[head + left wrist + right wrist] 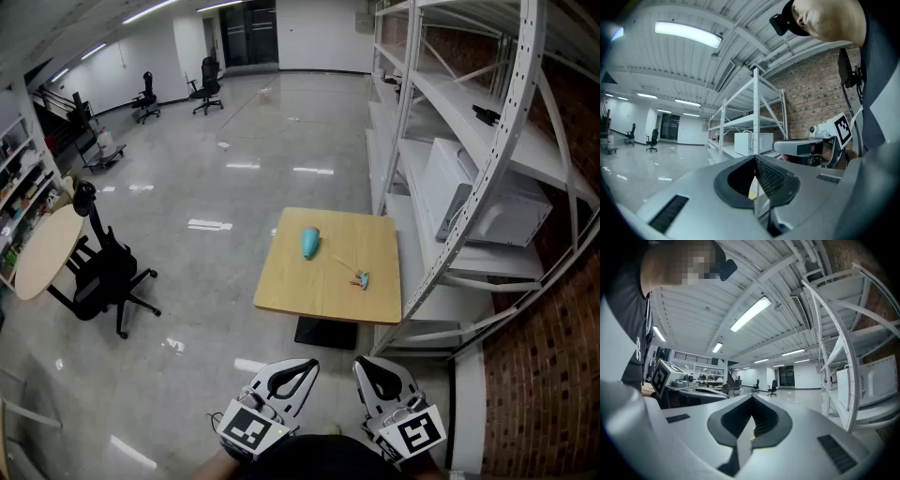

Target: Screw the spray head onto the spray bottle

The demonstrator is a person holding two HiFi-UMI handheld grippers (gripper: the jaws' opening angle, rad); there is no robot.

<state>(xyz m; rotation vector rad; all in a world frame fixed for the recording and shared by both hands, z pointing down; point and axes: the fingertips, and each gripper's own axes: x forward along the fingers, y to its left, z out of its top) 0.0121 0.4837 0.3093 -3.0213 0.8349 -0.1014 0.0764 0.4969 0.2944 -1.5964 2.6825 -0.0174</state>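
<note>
Head view: wooden table (328, 281) stands well ahead, next to a white shelf rack (450, 159). A teal spray bottle (310, 242) seems to lie on its side on it. The spray head (361, 279) is a small piece with a thin tube, lying near the bottle but apart from it. The parts look laid out separately, ready for assembly. Left gripper (298, 367) and right gripper (367, 366) sit low at the frame bottom, side by side and far from the table, probably a rest pose before the approach.

Left gripper view: fingers pressed together, nothing between them, pointing level across the room towards the rack.

Right gripper view: fingers closed tip to tip and empty. Level, aimed at the open floor, with no bottle or spray head in sight.
</note>
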